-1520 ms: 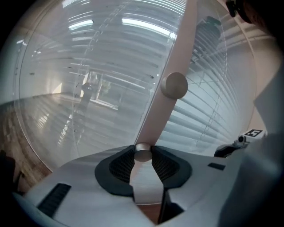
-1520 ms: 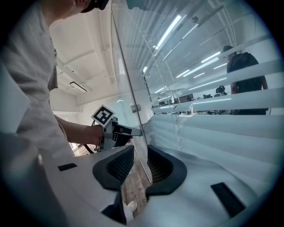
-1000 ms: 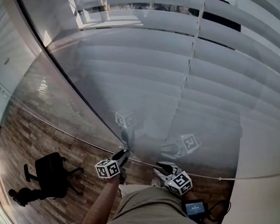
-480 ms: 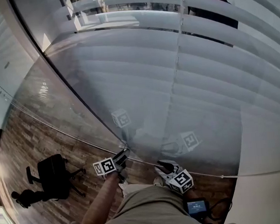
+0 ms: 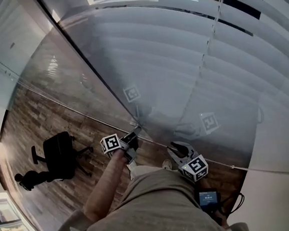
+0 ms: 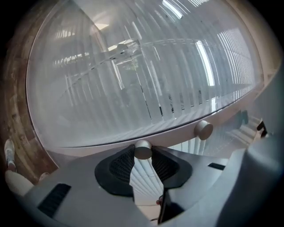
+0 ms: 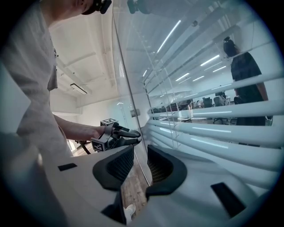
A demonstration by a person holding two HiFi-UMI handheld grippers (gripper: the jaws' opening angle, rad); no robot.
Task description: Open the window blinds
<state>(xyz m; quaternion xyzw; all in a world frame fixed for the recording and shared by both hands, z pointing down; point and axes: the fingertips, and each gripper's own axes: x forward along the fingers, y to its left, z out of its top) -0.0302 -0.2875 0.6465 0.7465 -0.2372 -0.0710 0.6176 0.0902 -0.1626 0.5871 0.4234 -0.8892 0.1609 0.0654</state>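
Two tools face a clear glass partition with white horizontal slat blinds (image 5: 180,59) sealed behind it. These blinds fill the head view from 12 to 3 o'clock. Their slats run long-axis from 9 to 3 o'clock, and a thin ladder cord (image 5: 213,36) crosses them.

1. The left tool (image 5: 134,135) pinches a small grey cylindrical knob (image 6: 143,150) between its black ribbed pads. The knob is smooth and matt, with a flat end face. It stands out from the pale lower frame rail (image 6: 88,148) of the glass.
2. The key relation is that the knob's axis points out of the glass, straight along the left tool's own line. Any adjustment of the slats is therefore judged to require a roll of the wrist about that axis, not a push or pull.
3. A second knob of the same shape (image 6: 204,130) sits on the rail at 2 o'clock from the gripped one and is untouched.
4. The right tool (image 7: 140,163) has its jaws spread, with nothing between them. It hangs just off the glass, at 3 o'clock from the left tool in the head view, and is the farther of the two from the knob.
5. The lower slats lie overlapped and opaque. The upper slats show dark gaps, so the blinds are judged only partly open.
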